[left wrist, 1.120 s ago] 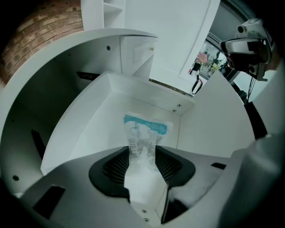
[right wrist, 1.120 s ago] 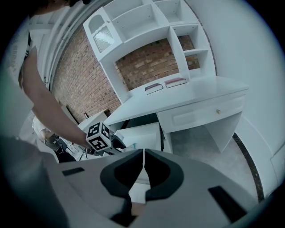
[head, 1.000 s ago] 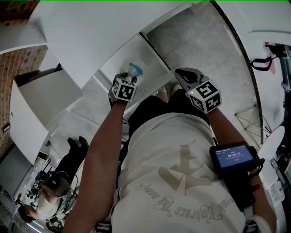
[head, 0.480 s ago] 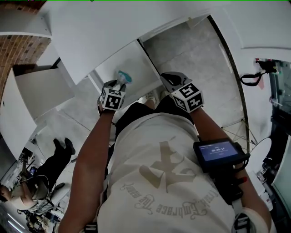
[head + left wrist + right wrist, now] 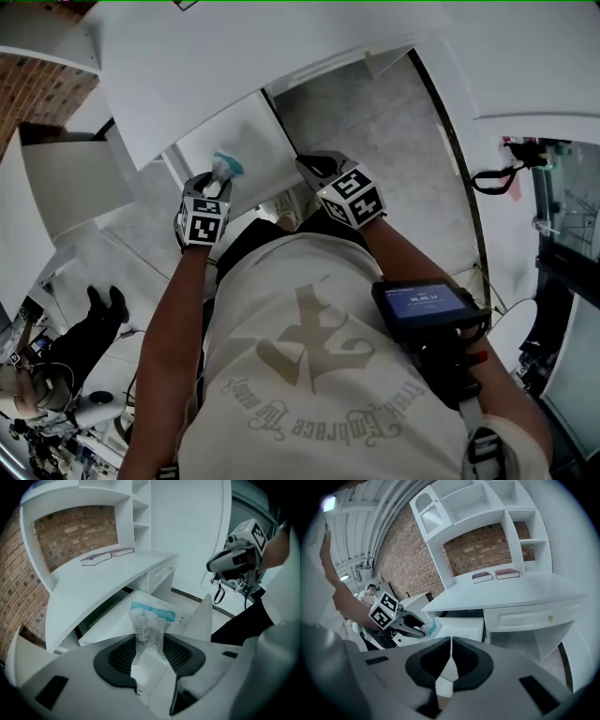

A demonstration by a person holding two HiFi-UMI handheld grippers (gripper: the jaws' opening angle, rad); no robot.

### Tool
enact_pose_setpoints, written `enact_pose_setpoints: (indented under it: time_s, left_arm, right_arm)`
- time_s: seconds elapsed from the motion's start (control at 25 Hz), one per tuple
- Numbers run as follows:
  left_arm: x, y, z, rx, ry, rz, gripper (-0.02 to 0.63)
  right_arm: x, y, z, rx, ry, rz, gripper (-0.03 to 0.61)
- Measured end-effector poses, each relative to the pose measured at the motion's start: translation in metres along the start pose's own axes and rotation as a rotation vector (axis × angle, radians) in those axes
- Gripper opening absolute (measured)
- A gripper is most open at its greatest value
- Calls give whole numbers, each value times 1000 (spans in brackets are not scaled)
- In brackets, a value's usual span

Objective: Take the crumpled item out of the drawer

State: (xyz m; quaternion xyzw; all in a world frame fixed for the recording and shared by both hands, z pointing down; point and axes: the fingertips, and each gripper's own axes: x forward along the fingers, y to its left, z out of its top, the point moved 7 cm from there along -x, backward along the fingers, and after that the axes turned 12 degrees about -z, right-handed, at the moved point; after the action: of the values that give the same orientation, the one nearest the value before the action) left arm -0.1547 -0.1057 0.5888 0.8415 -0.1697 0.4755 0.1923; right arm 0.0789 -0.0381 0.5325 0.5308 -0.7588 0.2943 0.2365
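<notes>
The crumpled item [image 5: 149, 629], a squashed clear plastic bottle with a blue label, stands between the jaws of my left gripper [image 5: 150, 654], which is shut on it. In the head view the bottle [image 5: 225, 166] sticks out ahead of the left gripper [image 5: 212, 184], held above the open white drawer [image 5: 248, 141]. The drawer [image 5: 110, 620] looks bare inside. My right gripper [image 5: 450, 657] is shut with nothing in it and hangs to the right of the drawer [image 5: 461, 626]. From there I see the left gripper [image 5: 411, 627] holding the bottle [image 5: 432, 626].
A white desk [image 5: 506, 595] carries two books [image 5: 496, 575] under shelves on a brick wall. A closed drawer with a knob [image 5: 551, 618] sits right of the open one. A white cabinet [image 5: 70, 183] stands left. A seated person [image 5: 56, 366] is at lower left.
My left gripper has risen with the bottle, lifting it clear above the drawer. The right gripper has drifted a little and rolled, still shut.
</notes>
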Motion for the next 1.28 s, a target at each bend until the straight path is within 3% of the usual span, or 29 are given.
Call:
enact_pose_setpoints:
  time_s: [0.2, 0.48, 0.72, 1.04, 1.28]
  left_arm:
    - [-21, -13, 12, -23, -73, 25, 199]
    - [-48, -35, 31, -135, -229, 33, 199]
    - [-68, -50, 35, -184, -323, 41, 199]
    - [-102, -56, 40, -276, -497, 72, 199]
    - [-125, -47, 34, -313, -572, 121, 199]
  right_arm:
    - [-4, 3, 2, -16, -5, 30, 28]
    - [-12, 5, 15, -65, -33, 91, 28]
    - [-14, 15, 35, -141, -73, 136, 28]
    - [-16, 22, 53, -172, -105, 202, 28]
    - [-17, 31, 72, -198, -143, 249, 26]
